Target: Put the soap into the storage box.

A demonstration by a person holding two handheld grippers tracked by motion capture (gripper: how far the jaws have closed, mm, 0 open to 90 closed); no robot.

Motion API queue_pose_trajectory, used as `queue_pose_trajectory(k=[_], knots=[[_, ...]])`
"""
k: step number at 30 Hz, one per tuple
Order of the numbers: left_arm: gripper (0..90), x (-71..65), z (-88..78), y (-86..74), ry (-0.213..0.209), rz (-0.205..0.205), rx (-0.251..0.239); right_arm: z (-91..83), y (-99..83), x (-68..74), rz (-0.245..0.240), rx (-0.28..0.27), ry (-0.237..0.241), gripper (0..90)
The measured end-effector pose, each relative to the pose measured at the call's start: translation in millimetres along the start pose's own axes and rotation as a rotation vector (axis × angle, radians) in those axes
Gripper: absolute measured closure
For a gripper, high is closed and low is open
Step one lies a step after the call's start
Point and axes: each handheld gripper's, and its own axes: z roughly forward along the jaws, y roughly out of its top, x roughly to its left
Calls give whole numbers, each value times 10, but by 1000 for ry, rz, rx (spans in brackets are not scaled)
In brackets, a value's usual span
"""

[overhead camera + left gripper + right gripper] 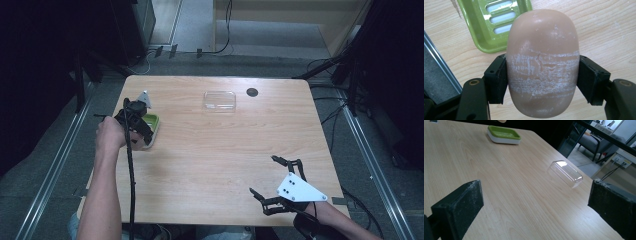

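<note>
Worktop (220,165): pale wood grain, rounded corners.
Floor (200,25): grey, cables (225,30) trailing across it.
Sides: dark, metal rails (55,165) alongside.
Beyond: grey armchair (599,145).

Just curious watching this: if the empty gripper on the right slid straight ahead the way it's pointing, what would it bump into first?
Probably nothing on the table: the open right gripper faces bare wood. The clear lid lies ahead, slightly right of its line, though depth is hard to judge.

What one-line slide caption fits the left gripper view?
Left gripper clamps a tan soap bar above the green soap dish.
</note>
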Motion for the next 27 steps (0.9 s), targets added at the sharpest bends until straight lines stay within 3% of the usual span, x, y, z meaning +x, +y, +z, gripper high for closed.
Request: queue_pose_trajectory(k=[27], knots=[[333,134,15,171,-10,-10,17,3,2,0,3,-3,0,0]])
